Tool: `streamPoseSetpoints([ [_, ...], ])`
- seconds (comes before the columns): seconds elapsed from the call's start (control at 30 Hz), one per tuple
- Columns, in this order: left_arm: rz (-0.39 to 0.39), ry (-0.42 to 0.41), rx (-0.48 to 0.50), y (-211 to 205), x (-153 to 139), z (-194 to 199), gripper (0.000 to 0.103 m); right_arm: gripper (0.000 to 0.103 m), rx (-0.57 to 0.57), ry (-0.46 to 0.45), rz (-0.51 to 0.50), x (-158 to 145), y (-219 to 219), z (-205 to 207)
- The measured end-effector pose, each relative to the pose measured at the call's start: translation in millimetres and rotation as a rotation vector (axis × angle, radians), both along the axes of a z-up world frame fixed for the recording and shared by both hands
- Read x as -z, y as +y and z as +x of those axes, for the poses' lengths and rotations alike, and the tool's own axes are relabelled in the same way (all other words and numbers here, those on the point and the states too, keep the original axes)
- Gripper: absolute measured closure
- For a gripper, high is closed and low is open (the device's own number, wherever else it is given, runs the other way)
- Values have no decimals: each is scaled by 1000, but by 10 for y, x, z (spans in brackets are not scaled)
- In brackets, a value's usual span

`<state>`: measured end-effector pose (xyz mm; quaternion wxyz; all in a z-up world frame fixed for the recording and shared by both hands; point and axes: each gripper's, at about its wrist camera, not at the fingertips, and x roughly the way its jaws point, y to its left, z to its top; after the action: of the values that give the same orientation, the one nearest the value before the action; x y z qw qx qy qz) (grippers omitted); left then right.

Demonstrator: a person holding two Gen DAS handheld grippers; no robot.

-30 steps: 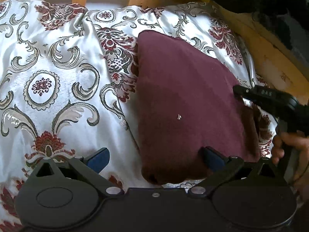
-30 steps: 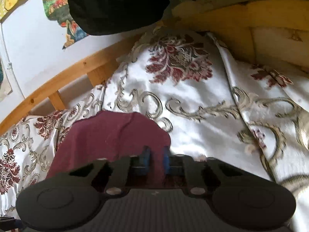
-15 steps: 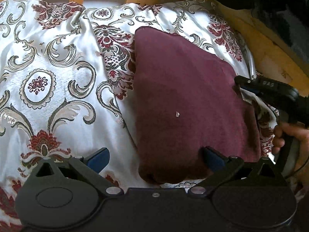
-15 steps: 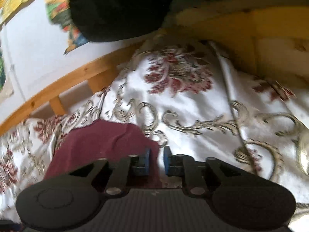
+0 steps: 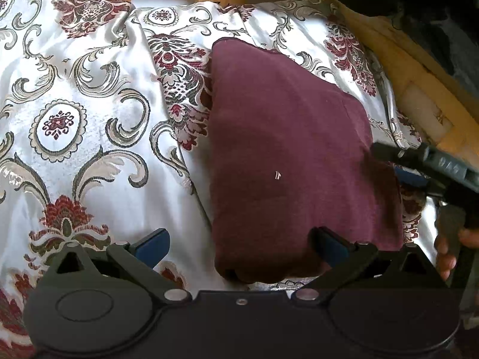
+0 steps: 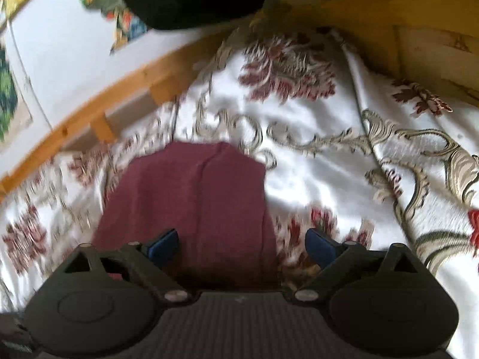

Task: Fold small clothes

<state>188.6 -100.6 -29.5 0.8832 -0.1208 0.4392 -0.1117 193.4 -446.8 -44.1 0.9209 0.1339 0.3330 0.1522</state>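
White satin bedspread with maroon-and-gold floral scrollwork is covering the whole work surface. Wooden bed rail is running along the far edge, white wall with colourful pictures behind it. Folded maroon garment is lying flat on the bedspread. Left gripper is hanging over its near corner, jaws wide apart, gripping nothing. Right gripper is at the garment's right edge, jaws opening, cloth below them, pads not pressing it.
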Motion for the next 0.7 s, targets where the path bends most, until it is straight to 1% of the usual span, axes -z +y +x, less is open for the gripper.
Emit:
streamPoseSetpoints([
  [0.07,0,0,0,0,0,2,1,9,-10,16,-28,31,48,7],
  [0.17,-1,1,-1,0,0,3,1,7,-15,26,-35,53,61,3],
  [0.33,-2,4,-3,2,9,6,1,1,-32,37,-61,104,103,9],
  [0.47,-6,9,-6,8,24,8,1,1,-41,31,-98,128,149,5],
  [0.7,-7,10,-8,9,30,10,1,1,-42,32,-100,133,149,14],
])
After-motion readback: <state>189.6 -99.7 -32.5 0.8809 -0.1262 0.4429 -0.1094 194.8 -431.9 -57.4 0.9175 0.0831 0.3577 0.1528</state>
